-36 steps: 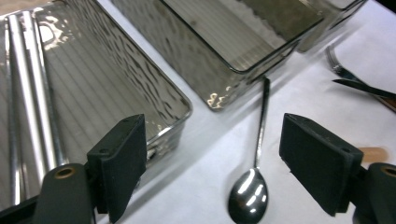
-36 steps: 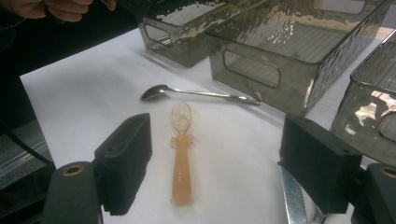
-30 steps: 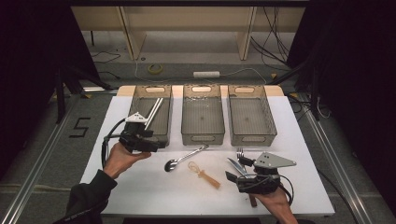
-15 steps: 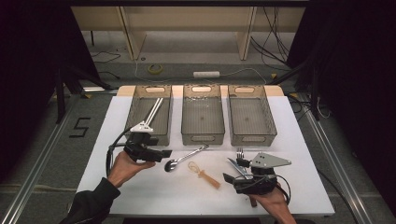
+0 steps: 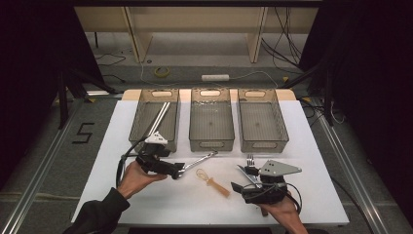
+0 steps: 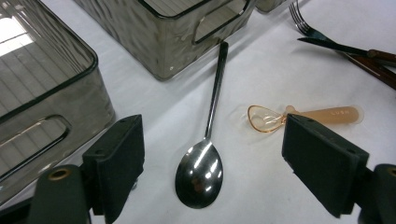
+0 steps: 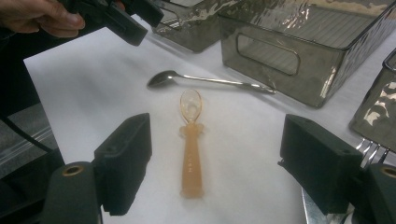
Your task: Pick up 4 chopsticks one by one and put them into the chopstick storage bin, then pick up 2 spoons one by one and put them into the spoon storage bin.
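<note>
A metal spoon [image 5: 197, 163] lies on the white table in front of the middle bin. Its bowl [image 6: 200, 172] sits between the jaws of my left gripper [image 6: 219, 158], which stands open and touches nothing. In the high view the left gripper [image 5: 176, 169] points right at the bowl end. A small orange plastic spoon [image 7: 191, 149] lies lengthwise between the open jaws of my right gripper [image 7: 222, 158], untouched. The orange spoon [image 5: 213, 182] lies just left of the right gripper [image 5: 239, 187]. A fork [image 5: 250, 160] and a knife [image 5: 247, 174] lie by the right gripper.
Three smoky clear bins stand in a row at the back: left [image 5: 139, 117], middle [image 5: 211, 141], right [image 5: 262, 144]. The left one holds long metal sticks [image 5: 158, 117]. The white table [image 5: 311, 161] has bare room at right and along the front.
My left gripper has moved from beside the left bin down and to the right, reaching the metal spoon's bowl. The right gripper has stayed almost still.
</note>
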A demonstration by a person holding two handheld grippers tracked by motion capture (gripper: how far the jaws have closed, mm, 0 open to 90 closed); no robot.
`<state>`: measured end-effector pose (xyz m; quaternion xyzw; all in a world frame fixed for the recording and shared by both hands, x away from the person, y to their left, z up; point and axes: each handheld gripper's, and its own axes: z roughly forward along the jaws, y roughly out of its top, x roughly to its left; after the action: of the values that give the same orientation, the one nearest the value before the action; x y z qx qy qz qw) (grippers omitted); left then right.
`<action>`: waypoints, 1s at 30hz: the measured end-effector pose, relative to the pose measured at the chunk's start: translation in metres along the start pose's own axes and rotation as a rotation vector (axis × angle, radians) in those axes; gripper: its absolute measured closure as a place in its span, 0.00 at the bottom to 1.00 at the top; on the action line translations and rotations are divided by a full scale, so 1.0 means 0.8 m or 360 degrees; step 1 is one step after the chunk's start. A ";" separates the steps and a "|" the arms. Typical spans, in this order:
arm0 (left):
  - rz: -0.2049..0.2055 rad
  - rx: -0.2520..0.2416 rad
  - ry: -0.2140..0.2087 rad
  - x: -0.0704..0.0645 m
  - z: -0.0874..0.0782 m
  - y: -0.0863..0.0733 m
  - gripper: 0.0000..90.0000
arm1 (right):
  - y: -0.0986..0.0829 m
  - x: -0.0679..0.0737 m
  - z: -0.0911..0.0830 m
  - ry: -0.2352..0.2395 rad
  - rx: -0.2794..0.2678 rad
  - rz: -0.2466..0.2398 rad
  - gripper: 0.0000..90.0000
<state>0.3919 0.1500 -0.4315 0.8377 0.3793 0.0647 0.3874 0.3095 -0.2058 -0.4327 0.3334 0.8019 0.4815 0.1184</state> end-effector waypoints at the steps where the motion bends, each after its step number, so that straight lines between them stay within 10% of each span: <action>1: 0.0005 0.0009 0.0000 0.000 0.001 0.000 0.23 | 0.000 0.000 0.000 0.0001 0.0000 0.0001 0.29; 30: 0.0126 0.0270 0.0029 -0.012 0.042 0.008 0.29 | -0.004 0.001 -0.001 0.0000 0.0024 0.0001 0.29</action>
<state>0.4026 0.1210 -0.4484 0.8813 0.3536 0.0551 0.3087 0.3071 -0.2064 -0.4348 0.3345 0.8055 0.4753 0.1158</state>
